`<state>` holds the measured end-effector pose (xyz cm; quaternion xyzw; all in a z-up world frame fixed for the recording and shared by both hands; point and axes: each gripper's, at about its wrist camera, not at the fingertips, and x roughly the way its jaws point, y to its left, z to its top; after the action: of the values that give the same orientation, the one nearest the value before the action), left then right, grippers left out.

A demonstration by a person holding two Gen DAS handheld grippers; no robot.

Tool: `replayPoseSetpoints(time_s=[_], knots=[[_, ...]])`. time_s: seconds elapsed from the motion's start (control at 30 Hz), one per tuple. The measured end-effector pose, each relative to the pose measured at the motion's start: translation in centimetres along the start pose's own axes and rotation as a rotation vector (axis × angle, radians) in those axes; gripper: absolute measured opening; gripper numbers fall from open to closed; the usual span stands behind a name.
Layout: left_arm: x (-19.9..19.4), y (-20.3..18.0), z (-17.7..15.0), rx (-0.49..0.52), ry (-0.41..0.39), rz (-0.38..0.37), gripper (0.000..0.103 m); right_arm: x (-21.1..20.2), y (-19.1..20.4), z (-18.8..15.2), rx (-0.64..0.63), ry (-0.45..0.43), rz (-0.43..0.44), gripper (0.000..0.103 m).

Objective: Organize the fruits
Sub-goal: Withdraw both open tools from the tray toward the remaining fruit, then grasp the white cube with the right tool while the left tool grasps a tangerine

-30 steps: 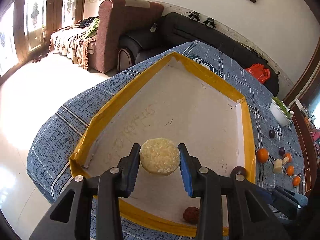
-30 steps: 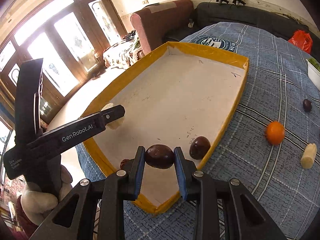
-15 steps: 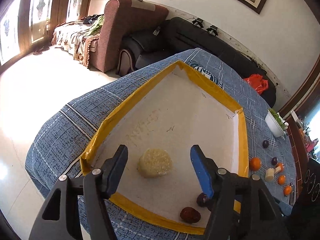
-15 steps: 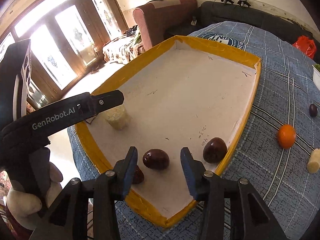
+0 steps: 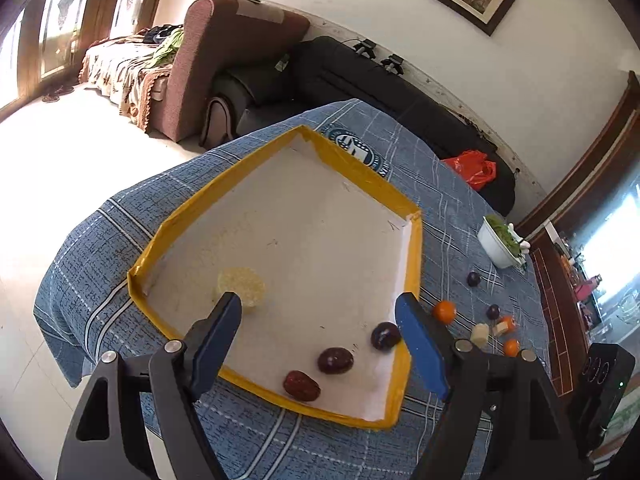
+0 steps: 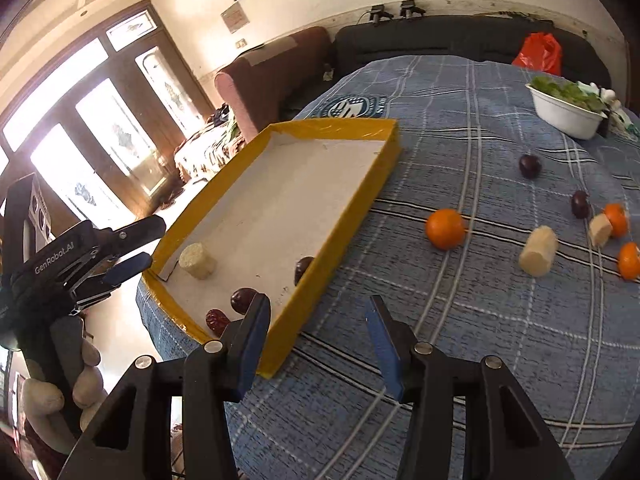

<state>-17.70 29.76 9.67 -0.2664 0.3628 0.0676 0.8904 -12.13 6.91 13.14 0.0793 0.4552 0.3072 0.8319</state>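
So both tongs are empty right now. Over on the left, the left gripper [image 5: 320, 312] has just been spreading its jaws, wide apart with nothing between them, and the pale corn chunk [image 5: 242, 286] sits in the near-left corner of the yellow-rimmed tray [image 5: 360, 168], probably tucked there to leave floor space. Two dark plums [image 5: 335, 359] and a red date [image 5: 302, 386], I think, lie along the near edge. The right gripper [image 6: 316, 340] stands half open over the cloth, aimed toward the loose orange [image 6: 445, 228] and corn piece [image 6: 538, 252] still out to the right.
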Motion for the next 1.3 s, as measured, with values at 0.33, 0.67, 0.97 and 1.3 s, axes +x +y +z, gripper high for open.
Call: replayPoseSetpoints(time_s=[0.33, 0.67, 0.97, 1.3], knots=[[-2.5, -5.3, -3.5, 0.087, 0.025, -0.152, 0.079, -7.1, -5.0, -3.1, 0.113, -0.113, -0.06, 0.057], [-2.2, -8.2, -4.2, 0.175, 0.045, -0.162, 0.079, -12.1, -11.4, -3.7, 0.216, -0.208, -0.16, 0.057], [0.3, -10.8, -5.0, 0.261, 0.091, -0.145, 0.079, -7.2, -14.3, 0.2, 0.262, -0.122, -0.16, 0.057], [5.5, -14.3, -4.7, 0.395, 0.121, -0.073, 0.079, 1.8, -15.9, 2.9, 0.246, -0.004, -0.186, 0.045]])
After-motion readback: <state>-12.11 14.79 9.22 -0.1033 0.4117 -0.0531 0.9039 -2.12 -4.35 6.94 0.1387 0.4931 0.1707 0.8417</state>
